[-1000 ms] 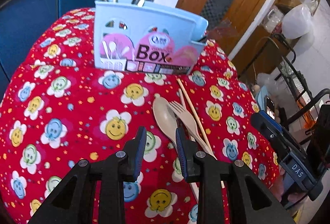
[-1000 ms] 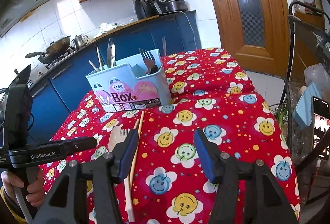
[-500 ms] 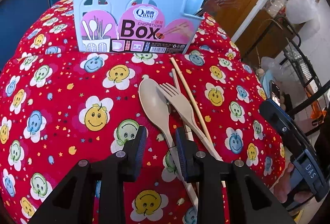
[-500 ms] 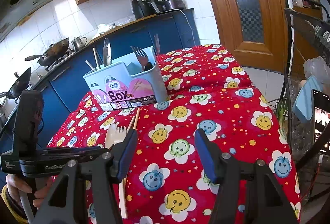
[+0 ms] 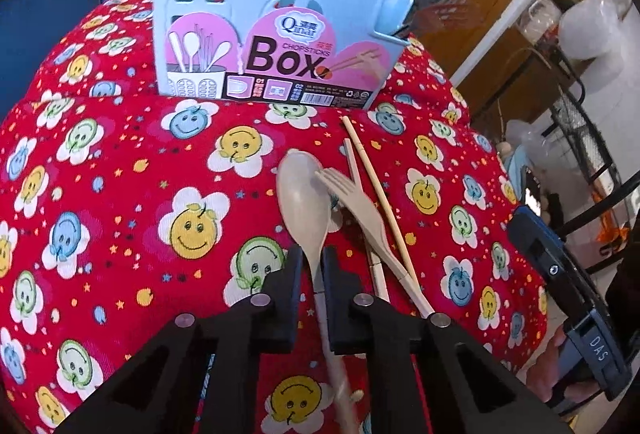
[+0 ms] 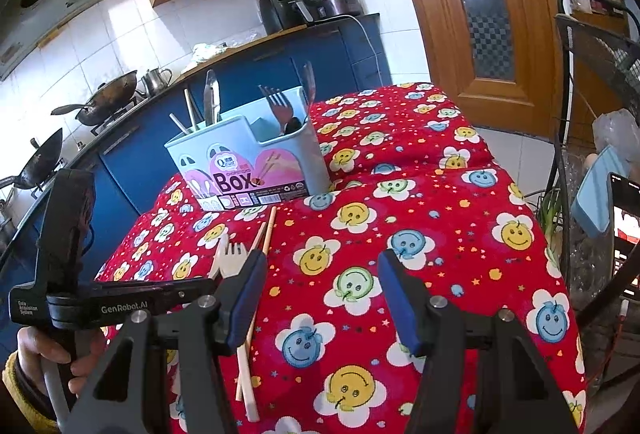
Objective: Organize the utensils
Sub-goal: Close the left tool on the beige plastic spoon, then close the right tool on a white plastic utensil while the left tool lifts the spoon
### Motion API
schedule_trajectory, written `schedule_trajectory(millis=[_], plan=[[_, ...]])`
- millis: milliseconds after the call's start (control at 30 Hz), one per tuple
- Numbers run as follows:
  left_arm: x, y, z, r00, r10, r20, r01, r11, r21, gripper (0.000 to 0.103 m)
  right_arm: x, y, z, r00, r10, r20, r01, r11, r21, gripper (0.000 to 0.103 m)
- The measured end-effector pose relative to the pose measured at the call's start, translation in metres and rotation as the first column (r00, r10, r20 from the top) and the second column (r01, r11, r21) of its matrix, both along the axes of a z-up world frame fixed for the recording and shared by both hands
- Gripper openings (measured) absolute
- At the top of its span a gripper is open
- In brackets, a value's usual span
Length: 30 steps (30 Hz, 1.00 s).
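Note:
A beige spoon (image 5: 302, 200) lies on the red smiley tablecloth (image 5: 120, 194). My left gripper (image 5: 312, 266) has closed on the spoon's handle, its fingers on either side of it. A beige fork (image 5: 360, 214) and two wooden chopsticks (image 5: 376, 190) lie just right of the spoon. A light blue utensil box (image 5: 276, 30) stands behind them, with metal utensils in it. My right gripper (image 6: 322, 274) is open and empty above the cloth, right of the fork (image 6: 236, 254) and chopsticks (image 6: 264, 234). The box (image 6: 248, 162) is beyond it.
The blue right gripper body (image 5: 560, 274) is at the table's right edge. A blue kitchen counter (image 6: 280, 58) with appliances and woks is behind the table. A wire rack (image 6: 592, 154) and a wooden door (image 6: 480, 6) are to the right.
My left gripper moved forward and lower over the spoon and its jaws narrowed onto the handle. The right gripper barely moved and stayed open.

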<state>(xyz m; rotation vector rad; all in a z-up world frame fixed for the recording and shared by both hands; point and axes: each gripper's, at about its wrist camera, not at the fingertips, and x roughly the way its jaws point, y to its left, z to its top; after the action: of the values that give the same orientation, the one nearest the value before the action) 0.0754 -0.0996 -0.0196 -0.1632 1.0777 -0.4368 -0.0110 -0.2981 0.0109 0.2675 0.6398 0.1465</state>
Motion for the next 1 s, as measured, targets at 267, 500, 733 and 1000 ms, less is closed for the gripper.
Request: schedule_trajectory(millis=[267, 500, 733, 1000], plan=[[-0.007, 0.031, 0.008, 0.997, 0.056, 0.054, -0.054, 0.997, -0.047, 0.008, 0.004, 0.019, 0.002, 0.999, 0.038, -0.021, -0.038, 0.999, -0.024, 0.061], [-0.009, 0.058, 0.012, 0.990, 0.106, 0.093, -0.100, 0.993, -0.066, 0.008, 0.013, 0.048, 0.001, 0.993, 0.100, -0.057, -0.104, 0.992, -0.070, 0.061], [-0.013, 0.083, 0.016, 0.979, 0.146, 0.141, -0.135, 0.987, -0.084, 0.008, 0.029, 0.082, -0.003, 0.977, 0.180, -0.114, -0.197, 0.967, -0.159, 0.061], [-0.015, 0.094, 0.023, 0.969, 0.152, 0.197, -0.131, 0.984, -0.118, 0.008, 0.055, 0.114, -0.007, 0.944, 0.251, -0.215, -0.302, 0.920, -0.251, 0.056]])
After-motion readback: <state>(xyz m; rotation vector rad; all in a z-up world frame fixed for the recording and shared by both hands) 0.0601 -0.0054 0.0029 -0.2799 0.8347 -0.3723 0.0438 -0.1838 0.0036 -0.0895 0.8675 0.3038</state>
